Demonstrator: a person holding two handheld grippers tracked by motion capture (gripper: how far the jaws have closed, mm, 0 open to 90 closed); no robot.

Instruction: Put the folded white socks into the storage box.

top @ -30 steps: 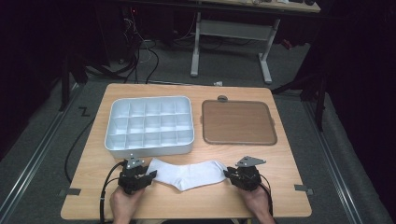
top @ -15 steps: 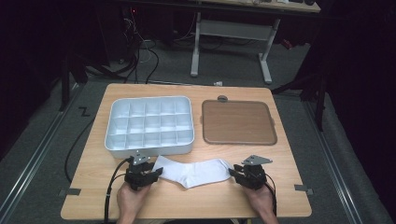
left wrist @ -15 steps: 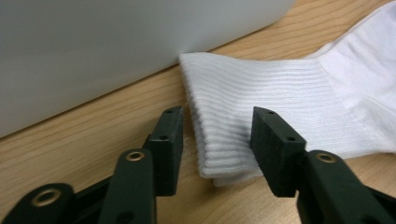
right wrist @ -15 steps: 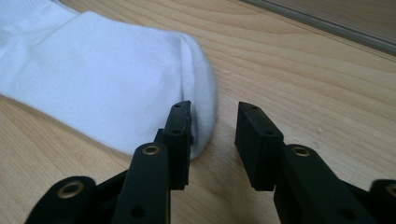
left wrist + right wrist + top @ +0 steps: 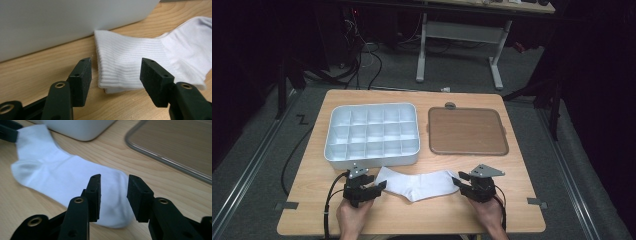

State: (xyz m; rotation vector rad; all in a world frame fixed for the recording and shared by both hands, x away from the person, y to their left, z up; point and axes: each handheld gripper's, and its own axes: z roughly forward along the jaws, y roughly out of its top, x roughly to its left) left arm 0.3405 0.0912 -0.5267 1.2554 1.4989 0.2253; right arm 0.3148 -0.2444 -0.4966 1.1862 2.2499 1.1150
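White sock [image 5: 419, 184] flat on bench; left tool [image 5: 115, 75] just opened wide, right tool [image 5: 113, 197] part-open, both empty. Regrasp w/ low pads could bunch fabric.

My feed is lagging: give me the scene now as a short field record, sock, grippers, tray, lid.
sock: white sock flat on the table, in front of the tray
left gripper: at the cuff end, jaws just opened, apart from the cuff
right gripper: at the toe end, jaws apart, not pressing it
tray: white, compartments empty
lid: brown, right of tray
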